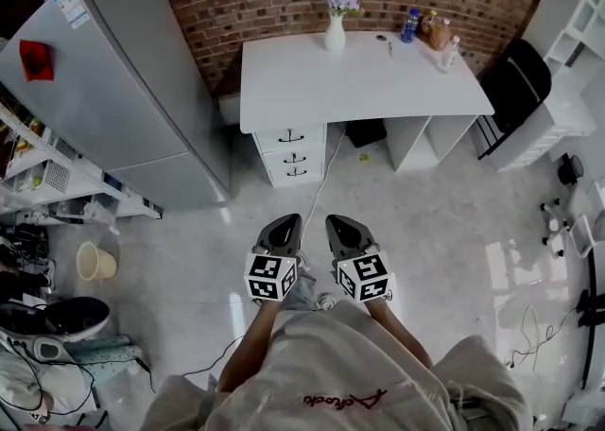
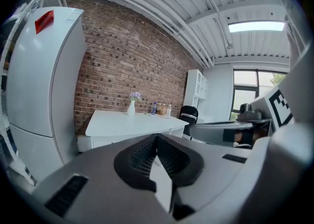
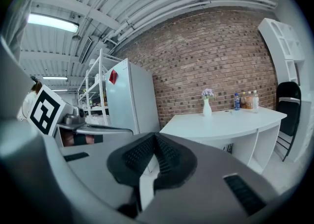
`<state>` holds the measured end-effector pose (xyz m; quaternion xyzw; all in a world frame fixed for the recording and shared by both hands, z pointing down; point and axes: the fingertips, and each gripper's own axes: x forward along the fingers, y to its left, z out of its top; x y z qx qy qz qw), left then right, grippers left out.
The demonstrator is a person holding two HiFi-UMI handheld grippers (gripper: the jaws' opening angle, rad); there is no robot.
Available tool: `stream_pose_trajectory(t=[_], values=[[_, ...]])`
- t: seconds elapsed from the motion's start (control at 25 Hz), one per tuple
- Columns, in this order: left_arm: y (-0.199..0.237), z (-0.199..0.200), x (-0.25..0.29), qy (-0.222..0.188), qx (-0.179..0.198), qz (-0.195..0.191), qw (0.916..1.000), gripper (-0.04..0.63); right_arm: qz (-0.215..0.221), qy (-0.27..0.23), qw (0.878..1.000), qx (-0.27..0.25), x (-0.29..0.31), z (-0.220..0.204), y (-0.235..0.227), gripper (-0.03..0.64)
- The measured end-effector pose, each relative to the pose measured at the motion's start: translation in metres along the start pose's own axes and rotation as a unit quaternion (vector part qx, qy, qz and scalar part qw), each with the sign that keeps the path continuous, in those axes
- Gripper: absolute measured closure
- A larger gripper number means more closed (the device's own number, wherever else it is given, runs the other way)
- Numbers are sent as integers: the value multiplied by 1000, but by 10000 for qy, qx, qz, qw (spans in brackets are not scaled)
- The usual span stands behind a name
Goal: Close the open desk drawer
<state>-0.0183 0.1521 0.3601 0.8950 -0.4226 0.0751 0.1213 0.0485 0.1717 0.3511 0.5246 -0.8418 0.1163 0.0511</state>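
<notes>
The white desk stands against the brick wall, well ahead of me. Under its left end is a drawer unit with three fronts and dark handles. From here I cannot tell which drawer stands open. My left gripper and right gripper are held side by side over the floor, far short of the desk and pointing at it. Both are shut with nothing between the jaws. The left gripper view shows its shut tips below the desk. The right gripper view shows its shut tips beside the desk.
A tall grey fridge stands left of the desk. A white vase and bottles sit on the desktop. A black chair and white shelving are at the right. A cable runs across the floor, and a bucket stands at the left.
</notes>
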Motion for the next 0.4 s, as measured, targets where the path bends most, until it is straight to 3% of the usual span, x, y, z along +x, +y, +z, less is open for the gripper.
stream_pose_trajectory(t=[0.4], values=[[-21,-10,-13,-7,45,26,10000,583,76,-126,9999,-31,-19,3,6,600]])
